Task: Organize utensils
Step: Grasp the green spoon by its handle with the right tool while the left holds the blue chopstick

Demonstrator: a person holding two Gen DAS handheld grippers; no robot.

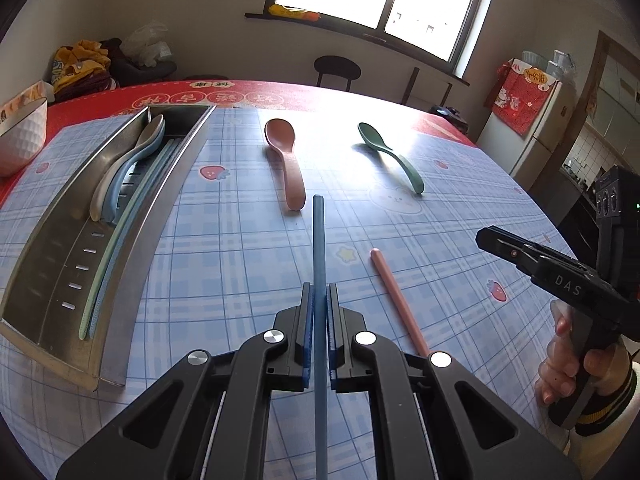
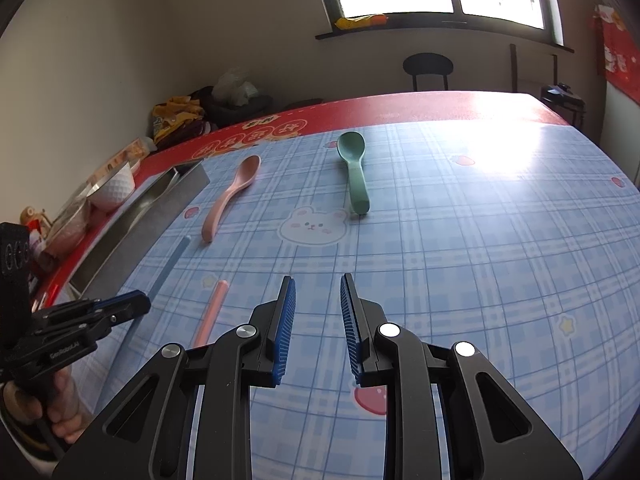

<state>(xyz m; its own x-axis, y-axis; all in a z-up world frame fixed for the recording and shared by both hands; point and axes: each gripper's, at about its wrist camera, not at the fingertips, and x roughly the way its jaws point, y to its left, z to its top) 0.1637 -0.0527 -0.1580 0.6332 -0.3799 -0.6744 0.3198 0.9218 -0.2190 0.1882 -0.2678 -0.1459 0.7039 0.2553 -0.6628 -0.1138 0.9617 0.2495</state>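
My left gripper (image 1: pixel 319 294) is shut on a blue chopstick (image 1: pixel 319 248), which points forward over the table toward the pink spoon (image 1: pixel 285 156). The same blue chopstick (image 2: pixel 168 268) shows faintly in the right wrist view, held by the left gripper (image 2: pixel 138 304). A pink chopstick (image 1: pixel 398 300) lies on the cloth just right of it. A green spoon (image 1: pixel 390 156) lies farther right. The steel tray (image 1: pixel 52 240) at left holds a white and a blue spoon (image 1: pixel 132 160) and pale chopsticks. My right gripper (image 2: pixel 318 284) hovers over the cloth, jaws apart, nothing between them.
A white bowl (image 1: pixel 20 132) stands at the table's left edge beyond the tray. The blue checked cloth (image 2: pixel 480 240) covers the table, with a red border at the back. A stool (image 1: pixel 337 70), a window and a fridge (image 1: pixel 532 132) lie beyond.
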